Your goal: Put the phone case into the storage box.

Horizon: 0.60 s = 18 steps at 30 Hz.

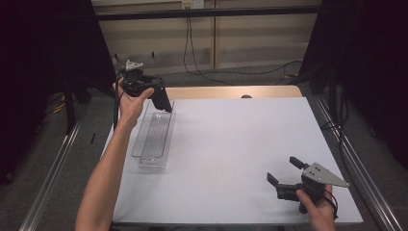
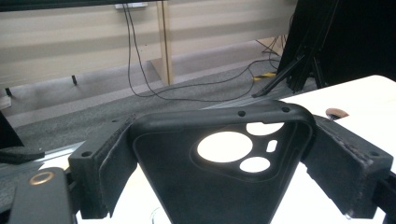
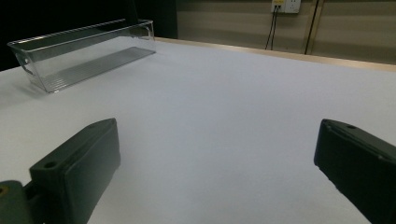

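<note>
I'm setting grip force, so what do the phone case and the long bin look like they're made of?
Phone case: probably soft rubber or silicone, matte black, with no glare and rounded camera cut-outs. It sits between the left gripper's jaws. Bin: likely hard clear plastic, glossy, see-through walls with bright edges and a ribbed floor.

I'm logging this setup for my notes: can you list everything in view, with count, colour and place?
phone case: 1, black, held in the left gripper above the tray's far end
tray: 1, clear plastic, long, left side of the table
table: 1, white top with a wooden far edge
cables: several, black, on the floor beyond the table
left gripper: 1, black, shut on the phone case
right gripper: 1, black, open, near right corner
</note>
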### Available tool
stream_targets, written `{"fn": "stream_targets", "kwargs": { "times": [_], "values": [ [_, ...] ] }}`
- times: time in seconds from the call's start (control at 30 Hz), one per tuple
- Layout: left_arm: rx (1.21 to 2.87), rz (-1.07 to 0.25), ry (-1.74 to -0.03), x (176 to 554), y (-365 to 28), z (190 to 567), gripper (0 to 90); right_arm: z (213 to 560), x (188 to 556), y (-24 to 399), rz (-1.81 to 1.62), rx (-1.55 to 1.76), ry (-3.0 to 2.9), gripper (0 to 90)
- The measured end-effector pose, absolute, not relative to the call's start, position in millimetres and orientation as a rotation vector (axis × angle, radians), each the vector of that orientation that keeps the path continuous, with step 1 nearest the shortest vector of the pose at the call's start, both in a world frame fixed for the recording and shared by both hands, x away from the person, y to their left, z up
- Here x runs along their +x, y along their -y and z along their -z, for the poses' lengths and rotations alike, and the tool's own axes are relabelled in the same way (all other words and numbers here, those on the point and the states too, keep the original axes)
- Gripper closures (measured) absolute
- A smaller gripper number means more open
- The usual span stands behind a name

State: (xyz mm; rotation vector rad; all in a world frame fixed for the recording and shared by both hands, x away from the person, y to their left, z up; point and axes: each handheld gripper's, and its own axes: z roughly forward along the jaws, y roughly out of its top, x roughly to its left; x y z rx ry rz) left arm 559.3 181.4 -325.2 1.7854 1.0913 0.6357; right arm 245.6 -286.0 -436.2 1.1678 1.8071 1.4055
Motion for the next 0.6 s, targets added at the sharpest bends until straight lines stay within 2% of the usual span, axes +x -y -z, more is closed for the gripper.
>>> {"fn": "stream_targets", "kwargs": {
  "times": [0.6],
  "values": [
    [1.804, -0.62, -1.101, 567, -181, 340, 13.7, 436, 245, 286, -1.404, 1.172, -1.813, 0.0]
  ]
}}
